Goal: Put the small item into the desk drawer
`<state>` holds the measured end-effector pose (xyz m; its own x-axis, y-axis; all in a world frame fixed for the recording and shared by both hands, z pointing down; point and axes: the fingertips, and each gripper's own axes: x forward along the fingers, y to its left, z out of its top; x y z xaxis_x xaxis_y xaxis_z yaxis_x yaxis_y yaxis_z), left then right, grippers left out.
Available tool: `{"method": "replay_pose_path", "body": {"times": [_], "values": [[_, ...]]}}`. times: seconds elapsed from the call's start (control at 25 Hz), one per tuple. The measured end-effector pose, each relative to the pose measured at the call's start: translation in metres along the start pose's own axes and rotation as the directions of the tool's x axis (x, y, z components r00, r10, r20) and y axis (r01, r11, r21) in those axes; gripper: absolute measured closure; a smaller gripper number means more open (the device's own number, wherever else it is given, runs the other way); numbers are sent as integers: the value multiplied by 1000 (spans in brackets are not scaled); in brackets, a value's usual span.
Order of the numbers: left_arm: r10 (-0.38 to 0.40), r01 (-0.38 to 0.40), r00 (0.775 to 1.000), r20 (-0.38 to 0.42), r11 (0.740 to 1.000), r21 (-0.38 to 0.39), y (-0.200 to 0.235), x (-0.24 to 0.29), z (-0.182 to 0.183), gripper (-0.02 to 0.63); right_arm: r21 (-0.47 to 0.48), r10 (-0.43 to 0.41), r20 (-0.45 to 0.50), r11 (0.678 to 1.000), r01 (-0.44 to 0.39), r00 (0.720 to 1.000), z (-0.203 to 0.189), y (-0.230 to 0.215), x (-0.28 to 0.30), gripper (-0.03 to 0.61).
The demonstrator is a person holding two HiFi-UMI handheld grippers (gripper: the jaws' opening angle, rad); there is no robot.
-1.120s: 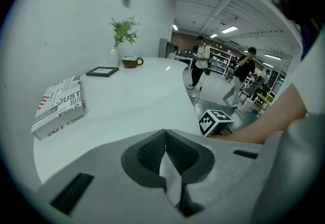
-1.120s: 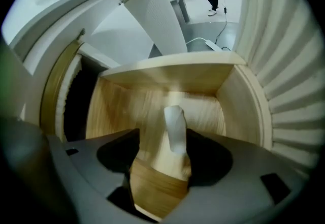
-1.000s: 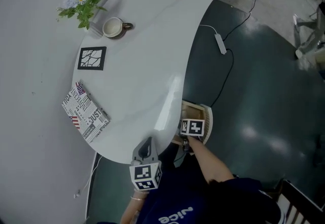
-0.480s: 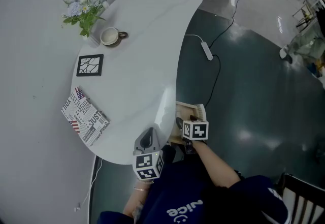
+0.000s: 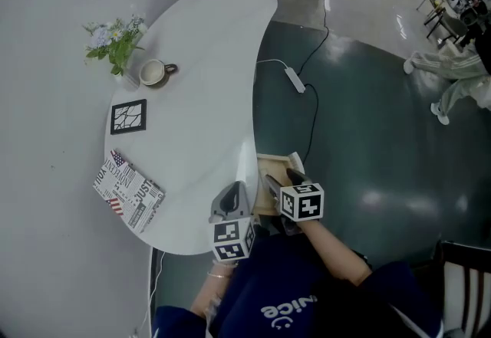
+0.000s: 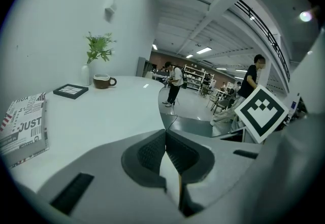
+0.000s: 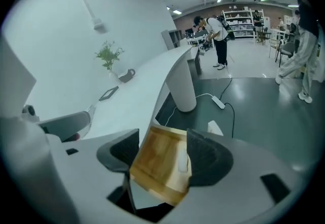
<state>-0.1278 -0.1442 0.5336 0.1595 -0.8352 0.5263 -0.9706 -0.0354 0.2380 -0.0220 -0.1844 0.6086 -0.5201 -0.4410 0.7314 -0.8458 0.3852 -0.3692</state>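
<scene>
**A:** How does the right gripper stand?

**B:** Its 2 jaws are apart and clamp nothing. It hangs over the open drawer, and the drawer's wooden floor shows in the gap.

**A:** And the small item?

**B:** Inside the drawer, lying on the wood. It sits toward 3 o'clock of the gap, just beside the pad on that side (pale and oblong, too blurred to say more).

**A:** The left gripper?

**B:** Jaws pressed together, with nothing between them. In the head view it sits above the near edge of the white worktop, at 9 o'clock of the drawer.

**A:** Farther out on the worktop?

**B:** From the left gripper in the head view, a book covered in print lies at 9 o'clock. A black-framed square is at 11 o'clock. Beyond it stands a mug, and near the mug a vase of flowers. On the dark floor at 1 o'clock lies a power strip with its cable.
</scene>
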Motion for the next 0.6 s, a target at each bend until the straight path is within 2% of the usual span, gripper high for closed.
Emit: {"method": "replay_pose_path", "body": {"times": [0.28, 0.6], "values": [[-38, 38, 999, 4, 999, 31, -7, -1, 1, 609, -17, -27, 133, 999, 30, 991, 22, 4, -37, 280], [-92, 89, 994, 54, 994, 64, -25, -5, 18, 609, -63, -66, 270, 994, 86, 961, 44, 5, -80, 281]]}}
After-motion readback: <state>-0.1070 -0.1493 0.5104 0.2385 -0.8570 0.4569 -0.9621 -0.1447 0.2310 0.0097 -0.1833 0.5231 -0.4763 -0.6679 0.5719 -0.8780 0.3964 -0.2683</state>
